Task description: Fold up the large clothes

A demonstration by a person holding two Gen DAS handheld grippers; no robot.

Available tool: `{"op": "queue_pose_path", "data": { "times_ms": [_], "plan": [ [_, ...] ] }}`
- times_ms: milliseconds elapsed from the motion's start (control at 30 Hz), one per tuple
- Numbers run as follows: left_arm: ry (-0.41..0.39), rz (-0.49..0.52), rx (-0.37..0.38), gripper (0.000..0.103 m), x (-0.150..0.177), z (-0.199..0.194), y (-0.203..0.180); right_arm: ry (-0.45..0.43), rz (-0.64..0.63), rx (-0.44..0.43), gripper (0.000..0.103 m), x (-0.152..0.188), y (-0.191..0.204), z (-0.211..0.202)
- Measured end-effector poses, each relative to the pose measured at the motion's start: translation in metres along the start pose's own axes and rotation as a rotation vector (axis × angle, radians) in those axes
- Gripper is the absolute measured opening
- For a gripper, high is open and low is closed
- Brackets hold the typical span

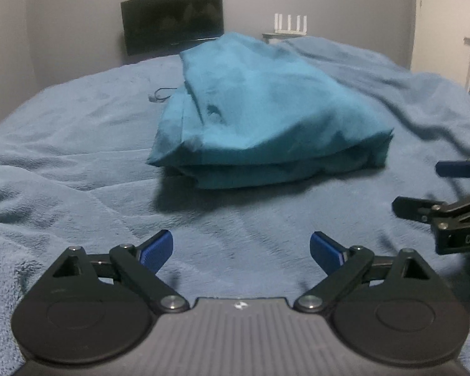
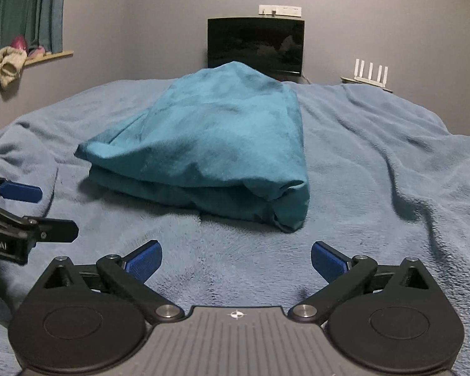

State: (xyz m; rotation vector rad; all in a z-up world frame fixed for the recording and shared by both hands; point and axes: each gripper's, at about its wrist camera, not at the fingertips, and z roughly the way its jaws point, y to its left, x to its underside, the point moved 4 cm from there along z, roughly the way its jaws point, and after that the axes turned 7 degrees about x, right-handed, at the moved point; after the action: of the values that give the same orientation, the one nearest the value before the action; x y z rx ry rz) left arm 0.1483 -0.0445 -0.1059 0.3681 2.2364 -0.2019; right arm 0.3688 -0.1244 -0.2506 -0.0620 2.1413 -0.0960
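Teal garment (image 1: 266, 116) lies folded on blanket (image 1: 78, 156); left tongs (image 1: 241, 250) and right tongs (image 2: 236, 258) apart, short of its near edge.

The left gripper (image 1: 241, 252) and the right gripper (image 2: 236, 258) look alike: black linkage arms, round black housings, silver pivot screws, a ribbed grey body bearing a small crosshair mark, and textured blue fingertips (image 1: 158, 250).
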Motion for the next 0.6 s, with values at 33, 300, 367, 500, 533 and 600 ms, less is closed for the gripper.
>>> {"op": "queue_pose_path", "data": {
  "times_ms": [33, 300, 367, 500, 533, 600],
  "plan": [
    [0.003, -0.006, -0.004, 0.094, 0.001, 0.003, 0.002, 0.004, -0.008, 0.005, 0.103, 0.001, 0.001, 0.004],
    [0.007, -0.043, 0.003, 0.094, 0.002, 0.008, 0.01, 0.027, -0.009, 0.011, 0.103, 0.003, 0.0, 0.018],
    [0.011, -0.041, 0.004, 0.094, 0.002, 0.009, 0.01, 0.031, -0.003, 0.013, 0.103, 0.003, -0.002, 0.02],
    [0.019, -0.041, 0.008, 0.094, 0.001, 0.012, 0.01, 0.039, 0.006, 0.019, 0.103, 0.004, -0.004, 0.024],
    [0.02, -0.042, 0.009, 0.094, 0.001, 0.012, 0.01, 0.041, 0.007, 0.019, 0.103, 0.004, -0.005, 0.025],
    [0.022, -0.042, 0.012, 0.094, 0.001, 0.012, 0.01, 0.043, 0.007, 0.02, 0.103, 0.005, -0.005, 0.026]
  ]
}}
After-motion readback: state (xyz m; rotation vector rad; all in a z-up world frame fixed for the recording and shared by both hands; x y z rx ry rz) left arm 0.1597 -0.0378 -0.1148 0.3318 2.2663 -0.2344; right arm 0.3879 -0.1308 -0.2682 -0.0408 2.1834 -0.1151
